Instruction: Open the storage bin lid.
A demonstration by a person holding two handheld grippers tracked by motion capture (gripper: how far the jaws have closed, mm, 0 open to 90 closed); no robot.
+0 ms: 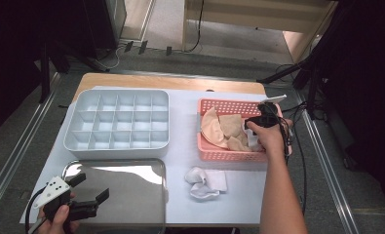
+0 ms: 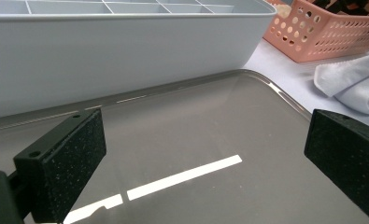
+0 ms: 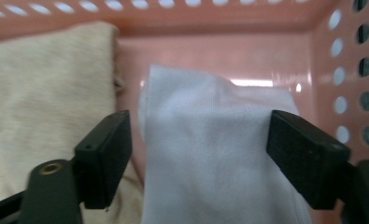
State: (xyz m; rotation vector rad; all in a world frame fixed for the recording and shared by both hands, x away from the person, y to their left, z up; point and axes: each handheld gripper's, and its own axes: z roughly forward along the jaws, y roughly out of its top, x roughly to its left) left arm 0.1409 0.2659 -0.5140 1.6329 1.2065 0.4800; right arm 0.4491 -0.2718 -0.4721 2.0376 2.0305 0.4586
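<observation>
- While the right tool (image 1: pixel 256 127) hung inside the pink perforated plastic basket (image 1: pixel 229 154), its two black jaws stood wide on either side of a white folded cotton sock (image 3: pixel 210 154) — the pads not pressing on the cloth in the right gripper view.
- That white sock lay at the basket's right end, close to the perforated side wall, with a heap of beige fabric socks (image 1: pixel 223 129) just beside it on the left.
- Over at the near left corner of the surface (image 1: pixel 185 141), the left tool (image 1: pixel 90 187) hovered above the shiny rectangular metal tray (image 1: pixel 117 168) — jaws wide apart, nothing between them.
- Behind the tray sat a pale grey plastic organiser box with many square compartments (image 1: pixel 117 119), all bare as far as the high view showed.
- Between tray and basket, on the white cover of the surface, lay a crumpled pair of white socks (image 1: pixel 206 183), apart from both tools.
</observation>
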